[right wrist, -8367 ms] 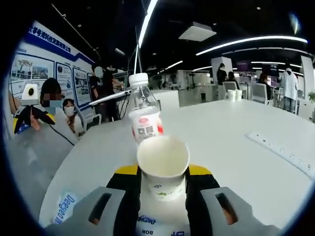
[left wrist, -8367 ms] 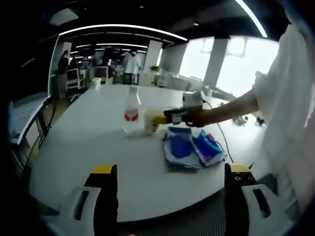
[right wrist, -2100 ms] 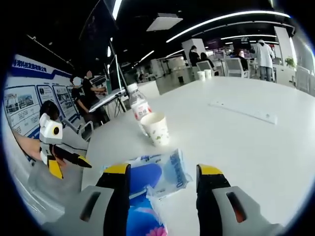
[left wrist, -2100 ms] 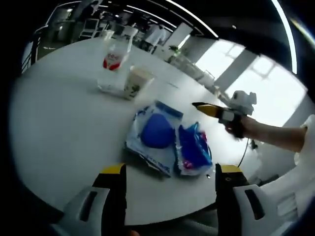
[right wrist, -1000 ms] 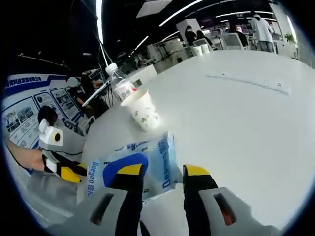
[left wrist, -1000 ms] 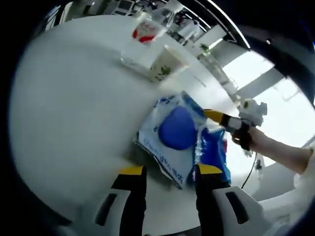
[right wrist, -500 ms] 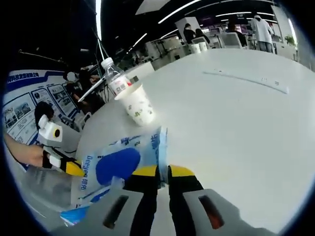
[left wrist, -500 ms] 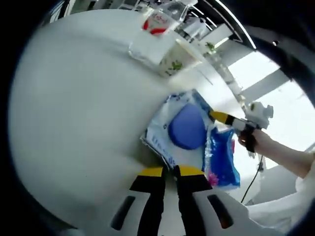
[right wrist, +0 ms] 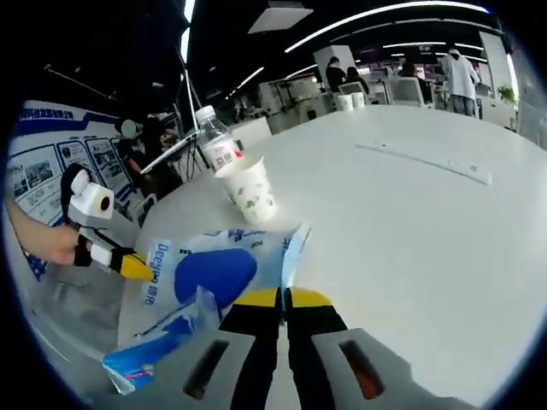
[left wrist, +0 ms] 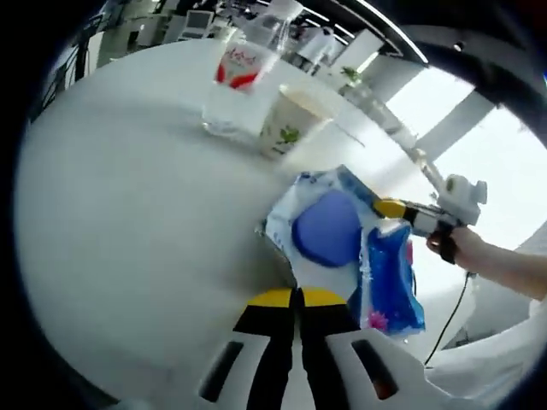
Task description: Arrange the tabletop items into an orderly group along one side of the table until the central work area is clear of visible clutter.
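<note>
Left gripper view: my left gripper (left wrist: pixel 297 299) pinches the pack's (left wrist: pixel 325 229) near edge; my right gripper (right wrist: pixel 283 299), jaws together, pinches its opposite edge. Its long axis runs between them. I see bottle (left wrist: pixel 238 81) and cup (left wrist: pixel 291 122) upright beyond.

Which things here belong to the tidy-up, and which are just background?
Job items: white-and-blue packet pinched by both tools, blue packet, paper cup, water bottle.
Background: long strip on the table, wall posters, distant chairs.
</note>
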The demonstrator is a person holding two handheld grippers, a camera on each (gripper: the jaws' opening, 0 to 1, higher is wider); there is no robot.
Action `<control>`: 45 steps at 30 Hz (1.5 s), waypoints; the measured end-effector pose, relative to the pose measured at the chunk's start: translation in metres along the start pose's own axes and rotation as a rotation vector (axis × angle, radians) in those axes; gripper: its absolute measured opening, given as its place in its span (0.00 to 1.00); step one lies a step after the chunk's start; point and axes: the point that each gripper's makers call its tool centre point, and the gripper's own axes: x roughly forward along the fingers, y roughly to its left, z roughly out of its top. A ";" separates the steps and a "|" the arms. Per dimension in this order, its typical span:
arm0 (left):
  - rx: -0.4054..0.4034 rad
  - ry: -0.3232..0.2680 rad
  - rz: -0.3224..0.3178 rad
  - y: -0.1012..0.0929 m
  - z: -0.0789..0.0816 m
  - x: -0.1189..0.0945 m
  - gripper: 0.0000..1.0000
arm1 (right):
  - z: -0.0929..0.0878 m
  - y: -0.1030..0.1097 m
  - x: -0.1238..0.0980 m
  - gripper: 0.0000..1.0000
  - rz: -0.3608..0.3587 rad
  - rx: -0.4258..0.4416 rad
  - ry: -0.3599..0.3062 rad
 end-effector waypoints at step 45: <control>0.263 0.049 -0.057 -0.028 0.042 0.046 0.00 | -0.023 -0.020 -0.069 0.00 -0.286 0.202 -0.131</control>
